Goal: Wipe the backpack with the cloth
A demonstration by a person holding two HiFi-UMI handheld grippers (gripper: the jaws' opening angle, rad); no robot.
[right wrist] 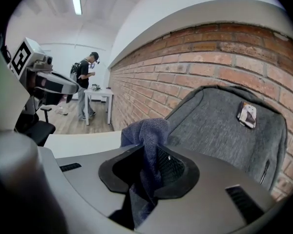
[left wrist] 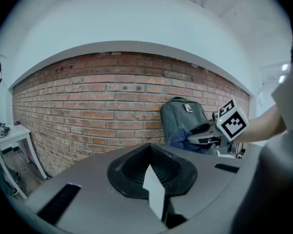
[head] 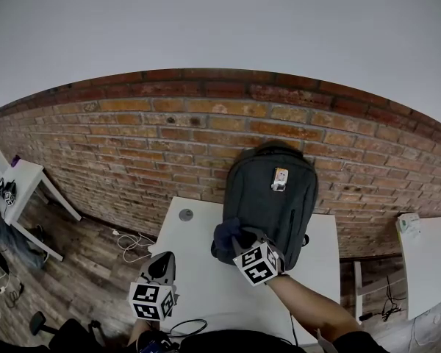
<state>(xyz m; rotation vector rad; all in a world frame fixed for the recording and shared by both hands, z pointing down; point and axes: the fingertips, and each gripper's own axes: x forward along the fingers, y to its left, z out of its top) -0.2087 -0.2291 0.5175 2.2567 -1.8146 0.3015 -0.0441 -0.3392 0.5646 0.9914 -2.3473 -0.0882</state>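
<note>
1. Finds the backpack upright at the far edge of the white table, back to the brick wall. Its long axis runs vertical, top handle up, and the front panel with its small tag faces the person.
2. Pinches a fold of the dark blue cloth between the jaws of the right gripper, which are clamped on the fabric. Bunches the rest of the fabric past the jaws, at the backpack's lower left front; cannot confirm actual contact there.
3. Holds the left gripper low over the table's near left part, well apart from the backpack. Keeps nothing between its jaws, which are pressed together, with only a thin pale sliver at their seam in the left gripper view.
4. Offers bare tabletop to the left of and in front of the backpack, and a narrower strip to its right. Allows no room behind it, with the wall directly at its back.
5. Takes in a small side table far left, a loose cable on the wood floor between the tables, and another white surface at right.
6. Loses the table's near edge under the arm and body. Hides the backpack's lower left corner behind the cloth and right gripper. Cannot read the tag's print. Catches a distant person in the right gripper view.
</note>
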